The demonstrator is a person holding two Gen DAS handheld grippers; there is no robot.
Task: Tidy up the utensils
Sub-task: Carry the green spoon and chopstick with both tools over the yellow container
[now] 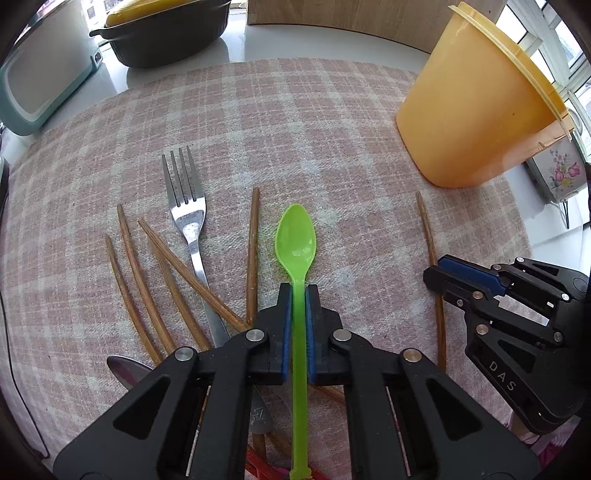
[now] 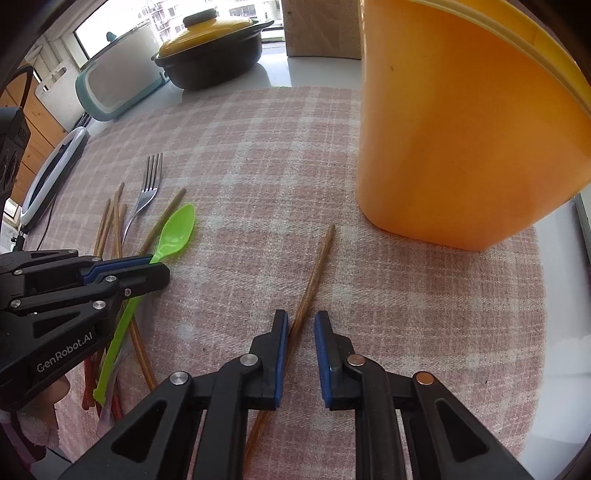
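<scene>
My left gripper (image 1: pixel 299 291) is shut on the handle of a green plastic spoon (image 1: pixel 296 236), whose bowl points forward over the plaid cloth; it also shows in the right wrist view (image 2: pixel 175 230). A metal fork (image 1: pixel 186 206) and several wooden chopsticks (image 1: pixel 147 280) lie left of it. My right gripper (image 2: pixel 301 321) is open, its pads on either side of a single wooden chopstick (image 2: pixel 314 269) lying on the cloth. A tall orange plastic container (image 2: pixel 461 129) stands upright just ahead and right; it also shows in the left wrist view (image 1: pixel 476 99).
A pink plaid cloth (image 1: pixel 277 122) covers the table. A dark pot with a yellow lid (image 2: pixel 210 48), a teal-and-white appliance (image 2: pixel 114 81) and a wooden block (image 2: pixel 321 29) stand at the back. A metal spoon (image 1: pixel 125 369) and red utensils (image 2: pixel 88 384) lie near the front.
</scene>
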